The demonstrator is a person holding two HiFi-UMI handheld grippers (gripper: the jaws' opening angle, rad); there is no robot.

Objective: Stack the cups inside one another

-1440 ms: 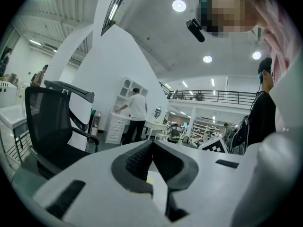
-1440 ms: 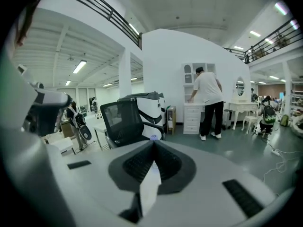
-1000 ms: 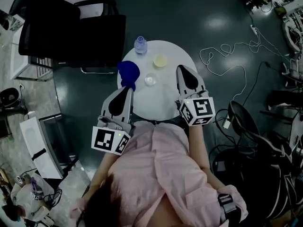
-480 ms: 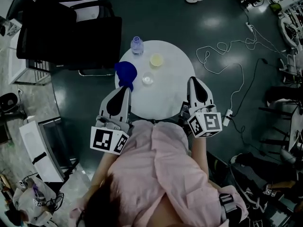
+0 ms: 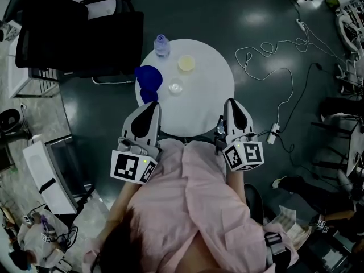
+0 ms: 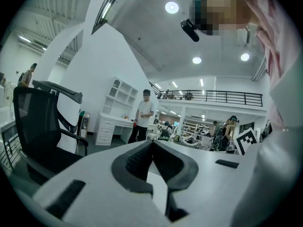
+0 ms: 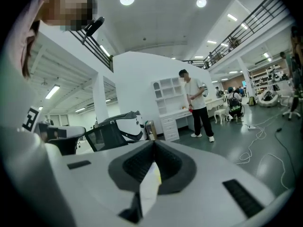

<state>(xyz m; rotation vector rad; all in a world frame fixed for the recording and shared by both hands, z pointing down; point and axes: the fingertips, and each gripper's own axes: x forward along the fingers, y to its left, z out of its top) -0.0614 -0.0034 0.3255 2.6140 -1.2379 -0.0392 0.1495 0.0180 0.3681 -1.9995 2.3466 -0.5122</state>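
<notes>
On the round white table [image 5: 210, 95], three cups stand apart from one another: a blue cup [image 5: 149, 78] at the left edge, a small clear cup [image 5: 176, 87] near the middle and a pale yellow cup [image 5: 186, 63] farther back. My left gripper [image 5: 154, 106] hovers at the table's near left edge, just short of the blue cup, shut and empty [image 6: 152, 143]. At the near right edge my right gripper [image 5: 231, 102] is also shut with nothing held [image 7: 154, 143]. Neither gripper view shows the cups; both look out level across the room.
A water bottle [image 5: 161, 44] stands at the table's far left rim. A black office chair [image 5: 79, 33] sits just beyond the table's left side. White cables [image 5: 273, 67] and a power strip [image 5: 271, 135] lie on the floor at right. A person [image 6: 143, 115] stands far off.
My right gripper has drawn back from over the table's right part to its near right edge, rolling a little. The left gripper has stayed put. The cups have not moved.
</notes>
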